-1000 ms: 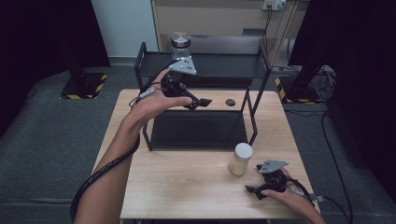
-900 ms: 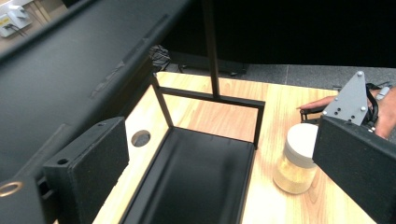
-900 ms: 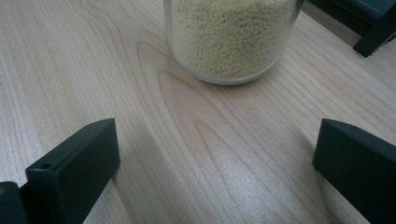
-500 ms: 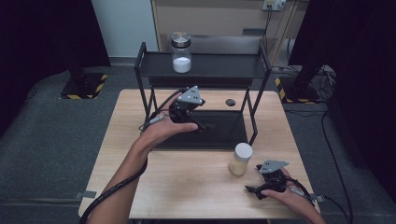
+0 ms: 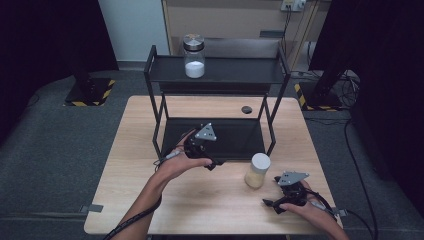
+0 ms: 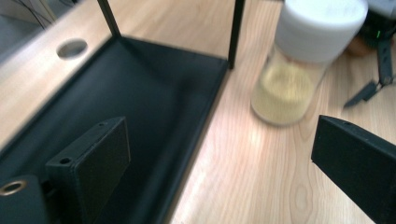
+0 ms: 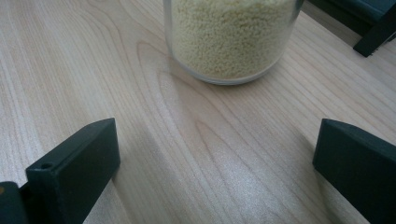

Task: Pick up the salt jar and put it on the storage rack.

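High view shows the left claw (image 5: 214, 164), jaws apart and empty, low at the black rack (image 5: 280, 67) front, aimed at the white-lidded jar of yellow grains (image 5: 257, 170) on the counter (image 5: 130, 165), while the right claw (image 5: 272, 205), also apart, waits beside it.

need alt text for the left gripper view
An open tool hangs over a wooden table, aimed at a white-lidded jar of yellow grains. The black bottom tray of a metal rack lies beside the jar.
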Tool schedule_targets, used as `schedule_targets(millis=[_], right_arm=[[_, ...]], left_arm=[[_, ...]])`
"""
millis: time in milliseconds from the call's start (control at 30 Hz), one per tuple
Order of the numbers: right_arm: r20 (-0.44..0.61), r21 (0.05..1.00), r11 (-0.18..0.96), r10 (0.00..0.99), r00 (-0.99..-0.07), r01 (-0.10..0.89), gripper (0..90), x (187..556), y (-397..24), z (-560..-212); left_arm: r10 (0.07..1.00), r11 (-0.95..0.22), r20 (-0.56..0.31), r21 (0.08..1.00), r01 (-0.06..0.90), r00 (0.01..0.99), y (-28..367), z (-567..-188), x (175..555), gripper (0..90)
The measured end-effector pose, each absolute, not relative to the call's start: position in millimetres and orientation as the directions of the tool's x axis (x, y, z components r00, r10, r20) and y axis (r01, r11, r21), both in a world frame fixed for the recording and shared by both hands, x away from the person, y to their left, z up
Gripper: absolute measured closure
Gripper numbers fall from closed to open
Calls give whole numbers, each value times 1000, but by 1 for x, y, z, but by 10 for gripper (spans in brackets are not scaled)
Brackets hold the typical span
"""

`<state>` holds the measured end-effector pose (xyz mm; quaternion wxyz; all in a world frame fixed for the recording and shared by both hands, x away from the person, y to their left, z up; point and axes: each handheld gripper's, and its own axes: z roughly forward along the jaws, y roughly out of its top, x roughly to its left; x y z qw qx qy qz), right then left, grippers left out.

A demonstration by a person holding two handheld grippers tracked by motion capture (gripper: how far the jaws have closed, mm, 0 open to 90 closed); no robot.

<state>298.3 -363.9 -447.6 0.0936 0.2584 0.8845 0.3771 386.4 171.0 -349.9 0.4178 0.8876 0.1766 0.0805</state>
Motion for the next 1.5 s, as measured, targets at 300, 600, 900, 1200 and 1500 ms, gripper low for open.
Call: schedule_targets(millis=[300,600,900,1200,1500], right_arm=[[29,716,582,528,-849,386,14,298,-364,-448],[29,715,582,528,-849,387,14,298,-364,-448],[29,715,582,528,-849,387,14,298,-364,-448],[29,715,582,528,-849,387,14,298,-364,-448],[29,715,582,528,-849,387,14,298,-364,-448]], left_arm=[[460,-567,-22,762,312,888,174,-385,358,38],[547,-516,-25,777,361,837,178,-404,326,40],[636,-475,-42,766,433,771,179,-418,302,41],[655,-468,-53,755,459,754,184,-435,292,41],[678,-466,-40,749,472,734,187,-440,286,40]])
